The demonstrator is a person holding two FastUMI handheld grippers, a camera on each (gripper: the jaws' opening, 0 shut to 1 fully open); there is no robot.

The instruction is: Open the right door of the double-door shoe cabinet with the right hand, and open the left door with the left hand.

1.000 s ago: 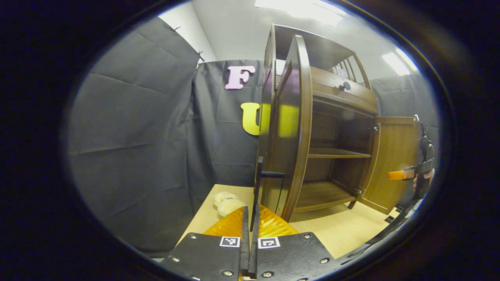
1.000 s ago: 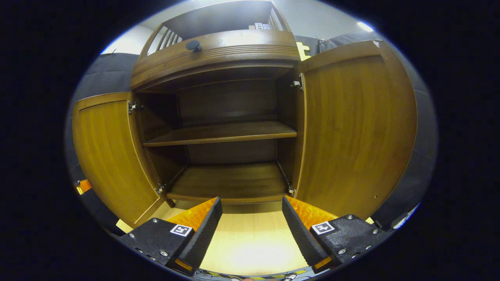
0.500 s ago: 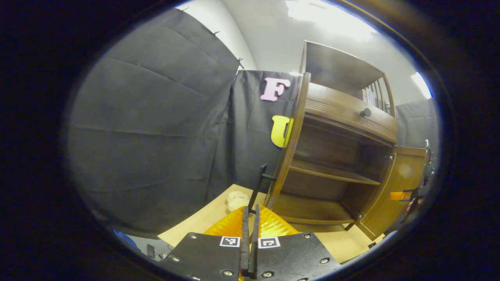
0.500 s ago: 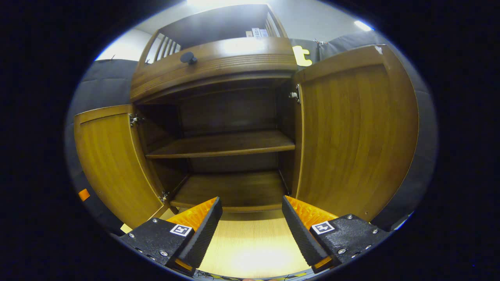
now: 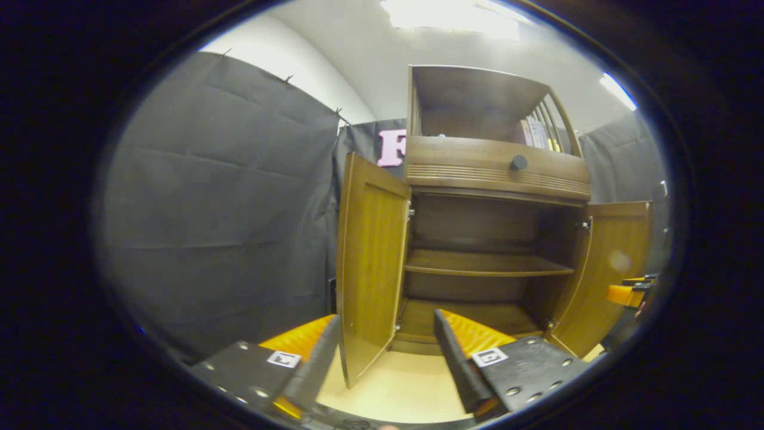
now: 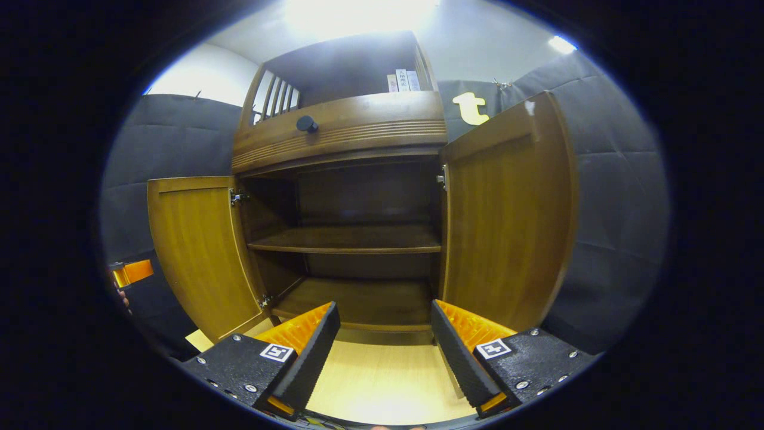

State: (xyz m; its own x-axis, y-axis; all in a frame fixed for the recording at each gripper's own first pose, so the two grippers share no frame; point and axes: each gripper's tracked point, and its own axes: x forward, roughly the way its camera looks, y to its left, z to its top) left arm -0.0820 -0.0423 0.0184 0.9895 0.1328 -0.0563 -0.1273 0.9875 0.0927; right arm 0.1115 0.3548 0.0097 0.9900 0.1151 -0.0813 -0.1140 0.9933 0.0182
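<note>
The brown wooden shoe cabinet (image 5: 477, 173) stands ahead with both doors swung out. In the left gripper view its left door (image 5: 370, 269) is close in front and its right door (image 5: 618, 263) is farther off. My left gripper (image 5: 387, 316) is open and holds nothing, just short of the left door's lower edge. In the right gripper view the cabinet (image 6: 358, 128) shows its left door (image 6: 197, 251) and right door (image 6: 507, 221) wide apart. My right gripper (image 6: 384, 306) is open and empty, facing the bare inner shelf (image 6: 352, 239).
A drawer with a dark knob (image 5: 518, 162) sits above the doors, with books (image 6: 403, 80) on the top shelf. Black cloth walls stand on both sides. The floor (image 6: 382, 382) is light wood. The other gripper (image 5: 627, 294) shows at the right edge.
My left gripper has let go of the left door's dark handle, opened, and turned to face the cabinet front. My right gripper drew back a little and stayed open.
</note>
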